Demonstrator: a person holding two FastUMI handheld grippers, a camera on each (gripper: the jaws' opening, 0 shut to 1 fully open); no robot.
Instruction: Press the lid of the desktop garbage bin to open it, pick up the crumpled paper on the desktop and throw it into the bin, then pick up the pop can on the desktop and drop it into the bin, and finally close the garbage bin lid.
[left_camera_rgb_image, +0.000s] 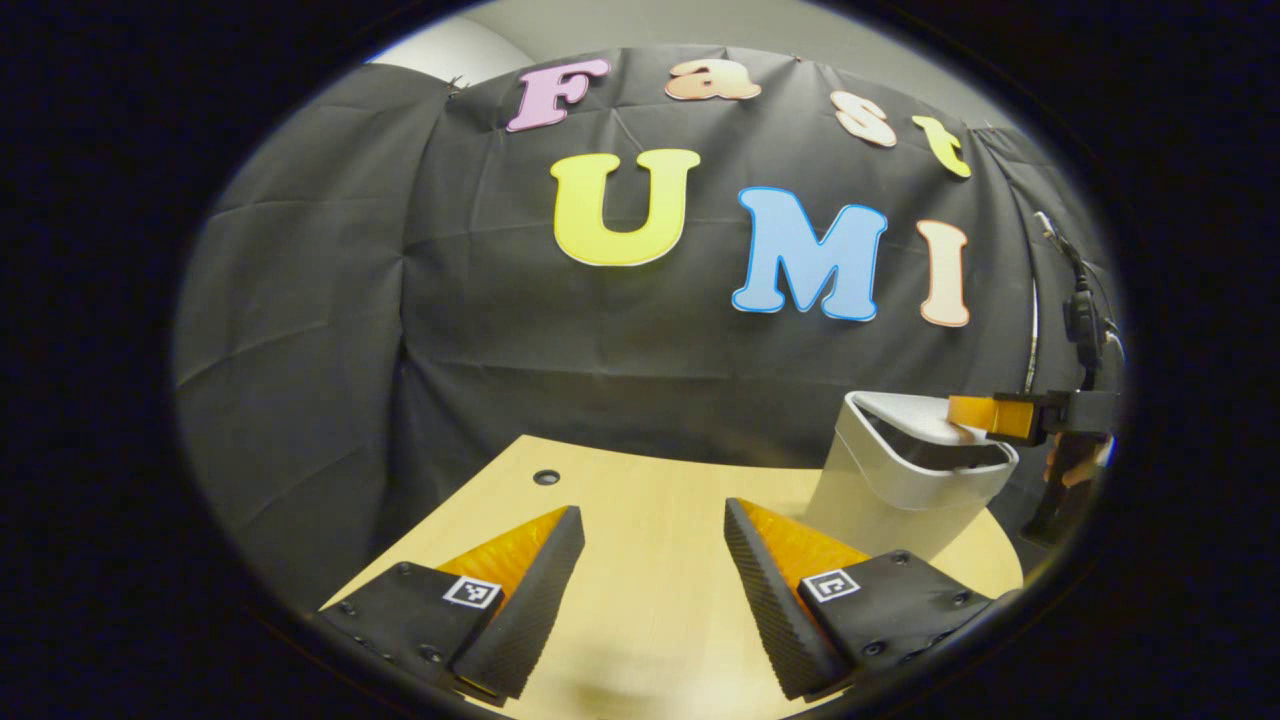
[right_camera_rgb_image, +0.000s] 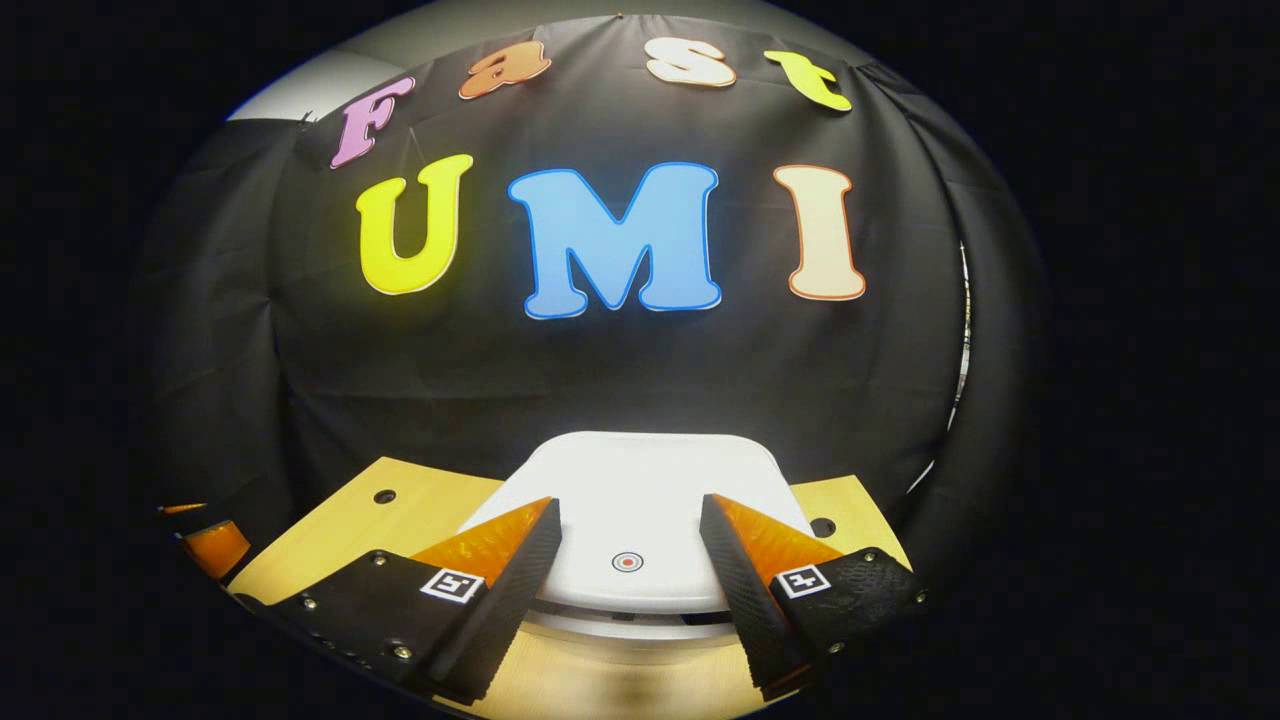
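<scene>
The white desktop bin stands on the wooden table at the right in the left gripper view. Its lid sits tilted, with a dark gap showing under its near edge. My right gripper rests over that lid from the right. In the right gripper view the lid lies just beneath the open right gripper, and a small red dot marks the lid between the fingers. My left gripper hovers open over bare table, left of the bin, holding nothing.
The table has small round holes near its far edge. Black cloth closes off the back and sides. A cable and clamp hang on the right wall. The left gripper shows at the far left in the right gripper view.
</scene>
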